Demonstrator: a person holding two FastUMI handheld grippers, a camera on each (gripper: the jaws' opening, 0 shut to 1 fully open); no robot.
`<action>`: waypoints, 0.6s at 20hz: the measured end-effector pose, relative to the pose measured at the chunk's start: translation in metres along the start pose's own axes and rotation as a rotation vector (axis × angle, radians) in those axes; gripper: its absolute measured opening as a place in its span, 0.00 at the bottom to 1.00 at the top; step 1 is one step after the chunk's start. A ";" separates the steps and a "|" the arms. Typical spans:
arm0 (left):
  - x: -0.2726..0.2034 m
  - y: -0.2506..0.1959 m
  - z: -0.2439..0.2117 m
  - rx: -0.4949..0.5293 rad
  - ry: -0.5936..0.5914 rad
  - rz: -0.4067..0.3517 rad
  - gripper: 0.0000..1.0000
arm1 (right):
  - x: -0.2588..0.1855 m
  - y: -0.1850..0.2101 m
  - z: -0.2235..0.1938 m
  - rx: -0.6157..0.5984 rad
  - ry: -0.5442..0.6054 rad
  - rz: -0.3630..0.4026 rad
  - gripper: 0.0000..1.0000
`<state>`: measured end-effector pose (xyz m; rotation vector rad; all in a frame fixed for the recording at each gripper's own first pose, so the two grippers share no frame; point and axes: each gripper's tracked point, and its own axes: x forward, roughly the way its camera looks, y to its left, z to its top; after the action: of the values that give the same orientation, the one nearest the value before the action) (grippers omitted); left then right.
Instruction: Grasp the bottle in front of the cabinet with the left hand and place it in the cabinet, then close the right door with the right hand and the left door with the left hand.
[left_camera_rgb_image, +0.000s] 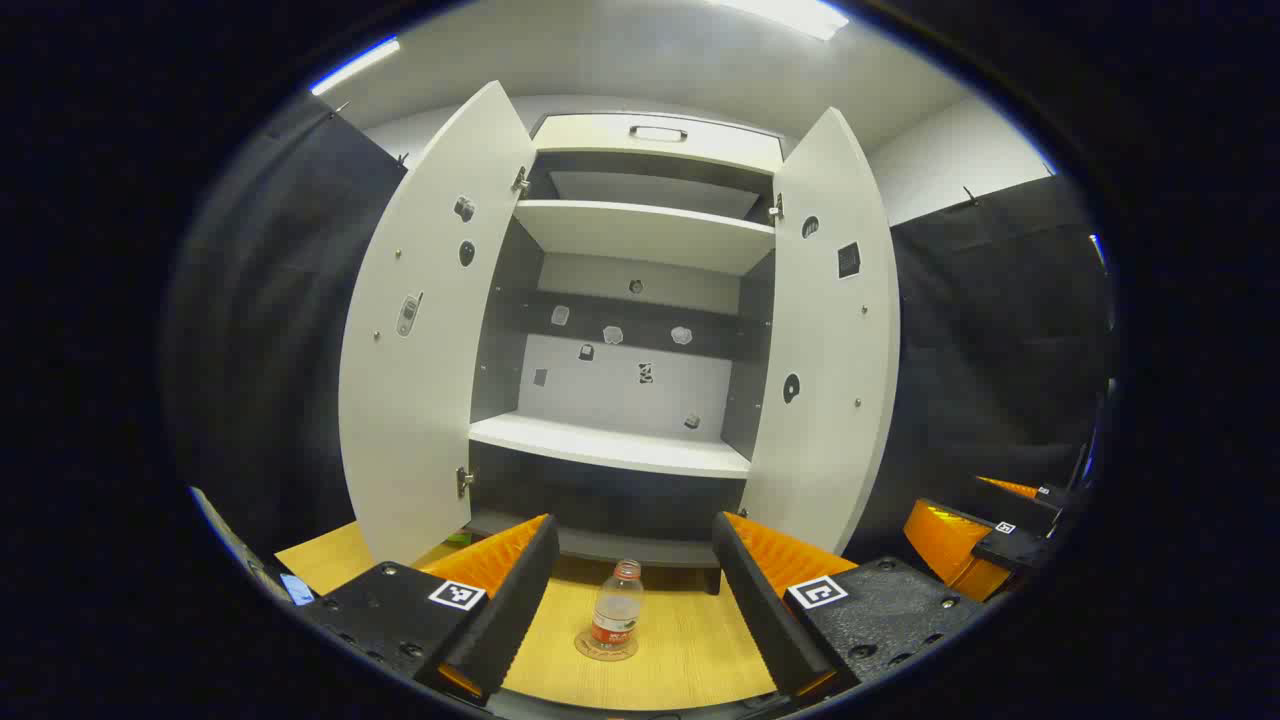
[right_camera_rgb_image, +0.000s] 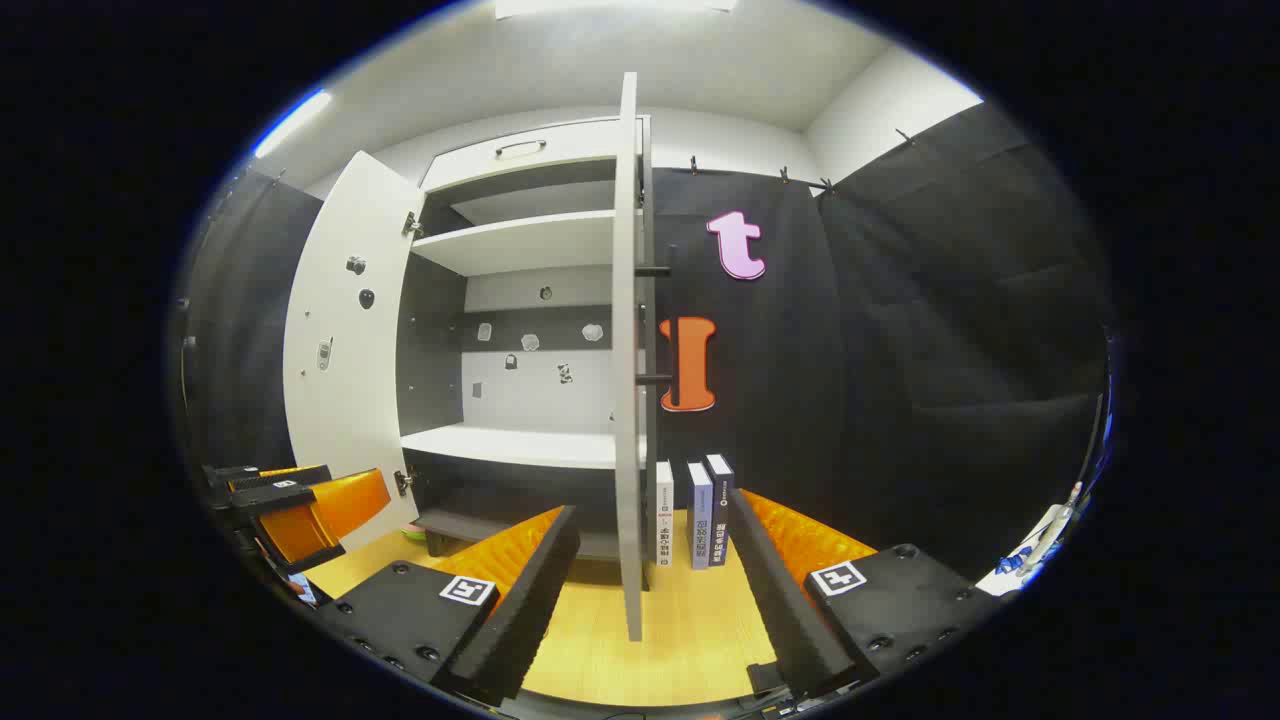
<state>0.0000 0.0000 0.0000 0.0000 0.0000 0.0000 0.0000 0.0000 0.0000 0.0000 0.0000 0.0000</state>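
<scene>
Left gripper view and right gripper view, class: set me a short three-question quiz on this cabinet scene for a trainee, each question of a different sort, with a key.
1. True or false: the bottle stands upright on a round coaster on the wooden floor, in front of the cabinet.
2. The left gripper is: A) shut on the bottle; B) open, the bottle ahead between its fingers; C) pressing on a door.
3. Fill in: in the right gripper view, the right door is seen ____-on, with boxes standing beside it.

Key: 1 true; 2 B; 3 edge.
</scene>
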 end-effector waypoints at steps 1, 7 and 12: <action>0.001 0.006 0.003 0.000 -0.005 -0.008 0.95 | 0.000 0.008 0.001 -0.001 -0.007 -0.004 0.89; 0.004 0.032 0.005 -0.012 -0.012 -0.060 0.95 | -0.001 0.049 -0.001 0.005 -0.019 -0.025 0.98; 0.001 0.037 0.012 -0.061 -0.013 -0.041 0.94 | -0.005 0.046 0.004 -0.008 -0.007 -0.016 0.92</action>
<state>0.0010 0.0366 0.0123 -0.0615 -0.0126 -0.0412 -0.0051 0.0464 0.0037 -0.0077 -0.0070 -0.0162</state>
